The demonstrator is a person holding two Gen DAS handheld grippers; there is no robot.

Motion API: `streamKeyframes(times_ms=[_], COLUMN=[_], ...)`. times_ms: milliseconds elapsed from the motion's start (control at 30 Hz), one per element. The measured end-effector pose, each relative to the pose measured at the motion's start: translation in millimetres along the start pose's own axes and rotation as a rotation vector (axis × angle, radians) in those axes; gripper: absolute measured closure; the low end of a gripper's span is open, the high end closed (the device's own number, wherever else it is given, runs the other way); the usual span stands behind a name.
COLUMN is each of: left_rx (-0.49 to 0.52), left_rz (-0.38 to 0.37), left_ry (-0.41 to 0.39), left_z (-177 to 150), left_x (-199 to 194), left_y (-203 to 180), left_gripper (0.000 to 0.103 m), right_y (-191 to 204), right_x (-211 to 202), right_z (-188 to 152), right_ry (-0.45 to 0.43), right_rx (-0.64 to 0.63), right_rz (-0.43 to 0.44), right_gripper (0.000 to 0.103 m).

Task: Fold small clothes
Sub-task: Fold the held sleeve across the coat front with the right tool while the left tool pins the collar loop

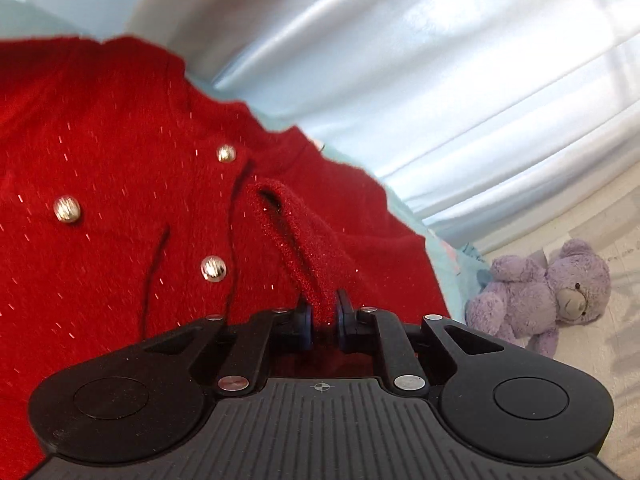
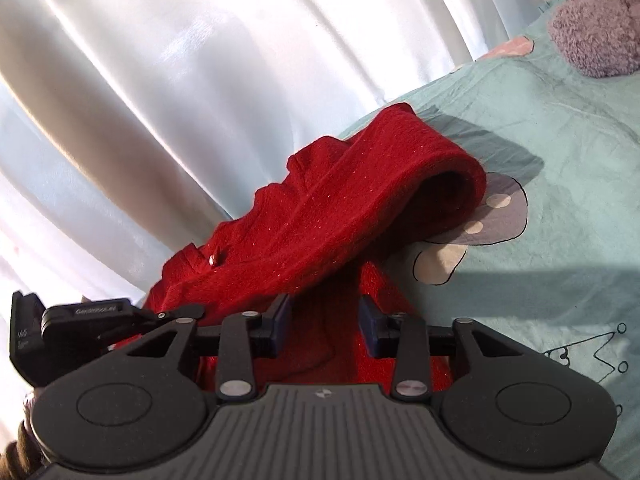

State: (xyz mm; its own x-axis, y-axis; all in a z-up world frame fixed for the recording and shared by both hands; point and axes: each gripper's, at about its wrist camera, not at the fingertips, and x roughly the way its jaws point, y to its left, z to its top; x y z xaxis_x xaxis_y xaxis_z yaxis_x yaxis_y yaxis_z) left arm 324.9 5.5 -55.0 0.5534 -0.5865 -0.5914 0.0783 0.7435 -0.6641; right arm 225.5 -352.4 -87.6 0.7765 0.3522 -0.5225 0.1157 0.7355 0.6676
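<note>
A red knitted cardigan with gold buttons lies spread on a teal bedsheet. My left gripper is shut on a raised ridge of the cardigan's red fabric, which runs up from the pads towards the button band. In the right wrist view the cardigan is bunched, with a folded-over part lying across the top. My right gripper hovers low over it with its jaws apart. Red fabric lies under and between the blue pads, which do not press on it.
A purple teddy bear sits on the bed beyond the cardigan, also at the top right of the right wrist view. Pale, shiny curtains hang behind the bed. The black housing of the other gripper shows at the left.
</note>
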Motion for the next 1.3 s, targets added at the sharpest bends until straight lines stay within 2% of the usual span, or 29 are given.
streamKeyframes(times_ms=[33,133,233,300,367,400,433,500,567,600,667,700,767,833,900,1067,1133,1300], left_rx=[0.016,0.046,0.096,0.100,0.047,0.018,-0.011,-0.049,-0.097,-0.110,-0.099,-0.060,0.049,0.109,0.158,0.174,0.160,0.146], left_rz=[0.008,0.051,0.197,0.274,0.287,0.285,0.279,0.247,0.216,0.205,0.193,0.209,0.243,0.269,0.307,0.388,0.406,0.428], left_ry=[-0.023,-0.074,-0.126,-0.116,-0.093,-0.088,-0.085,-0.098,-0.113,-0.112,-0.123,-0.137,-0.171,-0.200,-0.229,-0.220,-0.189,-0.135], left_z=[5,22,27,25,22,20,20,20,25,28,32,34,43,50,55,54,51,43], left_x=[-11,-42,-54,-51,-42,-38,-33,-30,-29,-29,-34,-38,-48,-57,-64,-66,-60,-44], left_y=[1,13,32,49,71,79,87,97,100,100,94,88,71,63,61,80,91,107], left_gripper=[0.090,0.090,0.090,0.089,0.082,0.072,0.064,0.064,0.078,0.090,0.090,0.090,0.090,0.090,0.090,0.090,0.090,0.090], right_y=[-4,-16,-23,-24,-27,-29,-32,-33,-34,-37,-42,-42,-32,-3,22,71,73,68], right_x=[2,13,25,33,42,45,49,53,59,64,73,75,75,69,68,81,88,96], right_z=[6,21,27,28,26,25,25,24,26,26,27,28,32,34,30,9,4,2], right_ry=[-0.011,-0.037,-0.039,-0.034,-0.031,-0.025,-0.026,-0.036,-0.036,-0.022,-0.005,-0.005,-0.029,-0.074,-0.093,-0.073,-0.042,0.008], right_rx=[0.053,0.189,0.280,0.299,0.337,0.363,0.387,0.412,0.432,0.457,0.505,0.505,0.402,0.179,-0.003,-0.310,-0.347,-0.333], right_rz=[0.030,0.093,0.118,0.099,0.092,0.084,0.085,0.088,0.079,0.076,0.076,0.063,0.016,-0.066,-0.100,-0.154,-0.160,-0.205], right_gripper=[0.036,0.036,0.035,0.035,0.036,0.037,0.041,0.044,0.055,0.060,0.081,0.085,0.090,0.091,0.091,0.091,0.091,0.091])
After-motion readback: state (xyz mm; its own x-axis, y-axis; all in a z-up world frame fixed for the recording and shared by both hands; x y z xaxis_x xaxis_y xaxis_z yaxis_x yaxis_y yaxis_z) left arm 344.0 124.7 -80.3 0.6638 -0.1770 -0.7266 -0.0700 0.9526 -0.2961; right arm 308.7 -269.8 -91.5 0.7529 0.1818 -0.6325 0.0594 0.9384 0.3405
